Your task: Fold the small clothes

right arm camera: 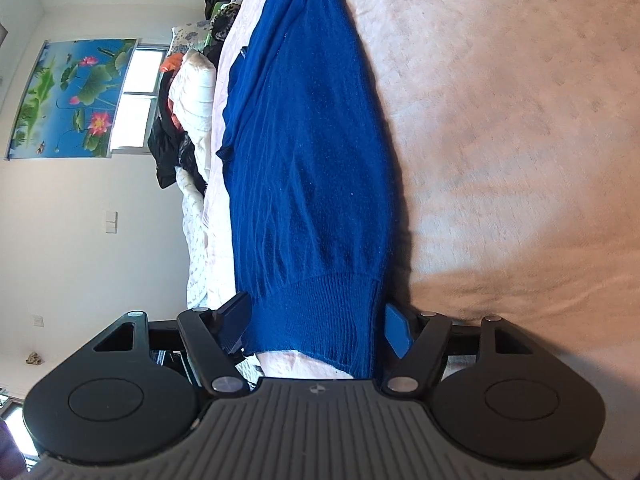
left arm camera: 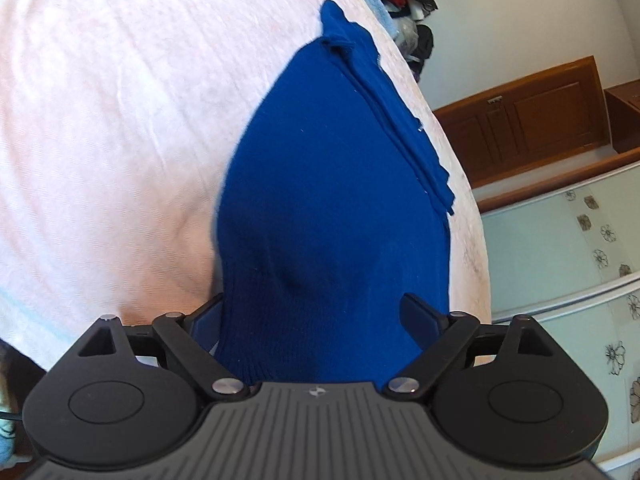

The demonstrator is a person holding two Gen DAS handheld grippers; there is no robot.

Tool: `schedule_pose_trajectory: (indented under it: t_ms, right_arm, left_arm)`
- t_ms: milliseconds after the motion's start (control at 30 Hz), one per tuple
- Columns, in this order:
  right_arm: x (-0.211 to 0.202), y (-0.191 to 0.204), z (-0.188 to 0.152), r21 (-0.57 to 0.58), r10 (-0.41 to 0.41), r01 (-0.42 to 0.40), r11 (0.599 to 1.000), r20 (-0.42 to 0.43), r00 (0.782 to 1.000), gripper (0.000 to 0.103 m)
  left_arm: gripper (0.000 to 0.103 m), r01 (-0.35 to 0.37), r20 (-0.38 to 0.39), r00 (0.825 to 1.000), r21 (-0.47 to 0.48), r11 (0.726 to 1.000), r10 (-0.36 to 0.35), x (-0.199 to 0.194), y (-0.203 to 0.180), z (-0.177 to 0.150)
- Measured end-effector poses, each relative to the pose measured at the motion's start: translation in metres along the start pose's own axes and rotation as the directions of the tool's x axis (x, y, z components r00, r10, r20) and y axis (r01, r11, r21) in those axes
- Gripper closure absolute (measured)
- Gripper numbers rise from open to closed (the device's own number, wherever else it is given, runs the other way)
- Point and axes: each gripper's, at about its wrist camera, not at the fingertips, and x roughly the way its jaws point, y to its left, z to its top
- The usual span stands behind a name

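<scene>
Left claw (left arm camera: 320,316): black two-finger unit, bottom centre of the left wrist view, tilted and aimed slightly down along the bed. Jaws spread wide. The blue knitted sweater (left arm camera: 332,200) sits between them, ribbed hem end nearest the camera. Left finger is mostly behind the fabric, right finger (left arm camera: 420,314) touches the sweater's edge. Can't tell for sure if the pads are pressing; it looks like a wide, loose straddle, no pinch.

Right claw (right arm camera: 316,324): same hardware, bottom centre of the right wrist view, view rolled so the room wall is at the left of the frame. Jaws spread, ribbed hem of the same sweater (right arm camera: 308,184) between them. Left finger (right arm camera: 234,322) sits just beside the hem edge, blue-padded right finger just off the other edge. No clear squeeze there either.

The sweater lies flat on the pale pink textured bed cover (left arm camera: 120,120), running away from both claws toward the top of each frame. A sleeve or folded layer runs along its right edge in the left view.

Background: brown wooden panelled headboard (left arm camera: 520,120) at right in the left view; lotus-flower wall poster (right arm camera: 72,98) upper left in the right view, heap of mixed clothes (right arm camera: 180,120) next to it.
</scene>
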Motion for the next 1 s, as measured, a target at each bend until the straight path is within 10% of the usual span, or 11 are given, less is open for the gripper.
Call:
schedule_pose_trajectory:
  t_ms: [400,467,633,733,1000]
  right_arm:
    - [0.008,0.004,0.001,-0.006,0.021,-0.021,1.0,-0.045,0.999,0.03]
    - [0.01,0.004,-0.001,-0.002,0.01,-0.01,1.0,-0.058,0.998,0.036]
    - [0.014,-0.001,-0.01,-0.016,-0.059,0.058,0.998,-0.076,0.995,0.069]
    - [0.014,-0.006,-0.014,-0.011,-0.084,0.084,0.996,-0.063,0.994,0.091]
    - [0.007,0.009,-0.006,-0.035,0.028,-0.029,0.999,-0.027,0.999,0.092]
  left_arm:
    - [0.054,-0.015,-0.056,0.998,-0.013,1.0,0.014,0.012,-0.001,-0.002]
    - [0.071,-0.049,-0.079,0.996,0.005,0.999,0.049,0.014,-0.003,-0.002]
    - [0.073,-0.058,-0.101,0.993,-0.008,0.998,0.057,0.015,0.0,-0.001]
    - [0.096,-0.102,-0.086,0.991,0.002,0.995,0.102,0.017,0.0,-0.001]
    - [0.098,-0.122,-0.005,0.992,0.093,0.988,0.123,0.017,-0.024,0.006]
